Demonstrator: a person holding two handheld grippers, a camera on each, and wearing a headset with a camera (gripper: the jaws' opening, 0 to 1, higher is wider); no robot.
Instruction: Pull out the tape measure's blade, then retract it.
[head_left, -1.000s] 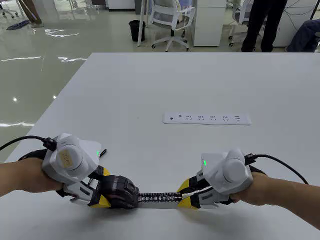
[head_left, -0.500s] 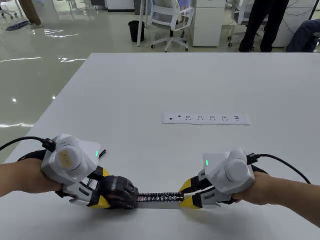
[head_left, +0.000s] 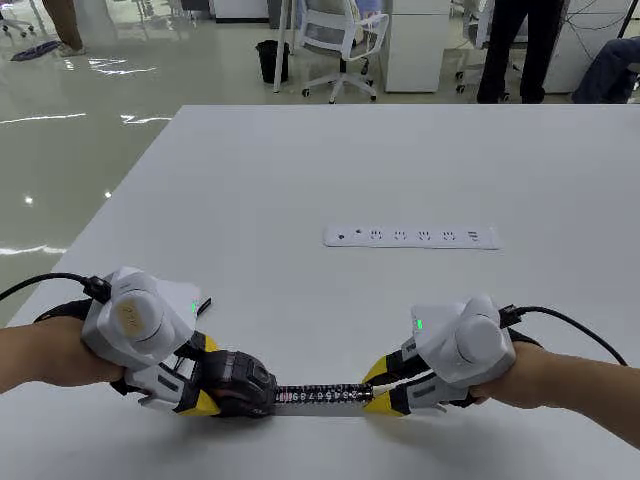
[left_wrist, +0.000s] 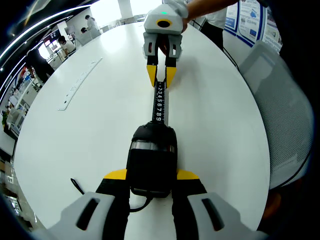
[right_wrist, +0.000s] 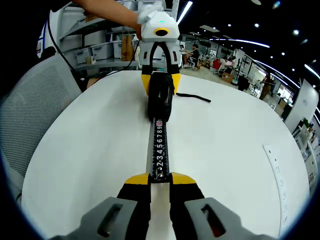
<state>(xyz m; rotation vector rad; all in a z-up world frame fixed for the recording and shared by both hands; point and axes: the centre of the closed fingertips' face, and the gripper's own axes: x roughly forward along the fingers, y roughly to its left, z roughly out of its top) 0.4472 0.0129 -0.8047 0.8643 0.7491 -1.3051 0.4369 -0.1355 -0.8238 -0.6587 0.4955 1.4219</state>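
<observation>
A black tape measure case (head_left: 243, 383) (left_wrist: 152, 159) (right_wrist: 160, 96) rests on the white table (head_left: 380, 170), with my left gripper (head_left: 205, 375) (left_wrist: 150, 174) shut on it. Its dark numbered blade (head_left: 322, 394) (left_wrist: 159, 102) (right_wrist: 158, 151) runs out flat toward the right, a short length showing. My right gripper (head_left: 376, 388) (right_wrist: 160, 178) is shut on the blade's end, yellow fingertips (right_wrist: 138, 179) pinching it. In the left gripper view the right gripper (left_wrist: 160, 76) faces me across the blade; in the right gripper view the left gripper (right_wrist: 160, 82) holds the case.
A white power strip (head_left: 411, 237) (left_wrist: 80, 83) (right_wrist: 280, 186) lies on the table beyond the grippers. A thin black strap (right_wrist: 192, 96) trails from the case. Office chairs (head_left: 335, 40) and standing people (head_left: 515, 45) are past the far edge.
My right gripper has drifted slightly right, drawing a little more blade out of the case. The left gripper and case have stayed put.
</observation>
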